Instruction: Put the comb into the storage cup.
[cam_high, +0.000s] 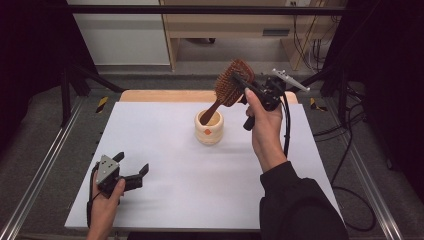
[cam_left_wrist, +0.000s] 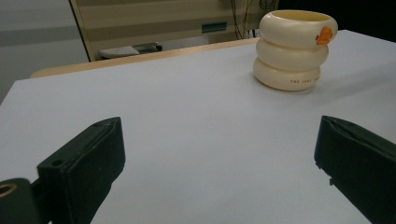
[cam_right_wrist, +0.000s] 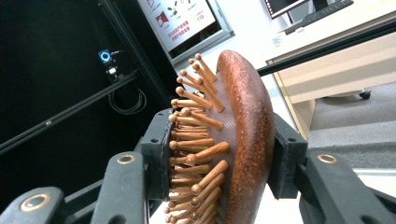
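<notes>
White table (cam_high: 175, 190) under black frame, shelving behind. Right tongs (cam_high: 248, 86) clamped on head of wooden hairbrush (cam_high: 231, 86): one pad against bristle side, other against rounded back, as right gripper view shows (cam_right_wrist: 243, 140). Brush held aloft and tilted, handle slanting down into cream ringed cup (cam_high: 209, 128) at table centre; handle tip inside rim. Left tongs (cam_high: 131, 176) wide apart, nothing between pads, resting low near front left corner of table, well apart from cup (cam_left_wrist: 294, 49).
</notes>
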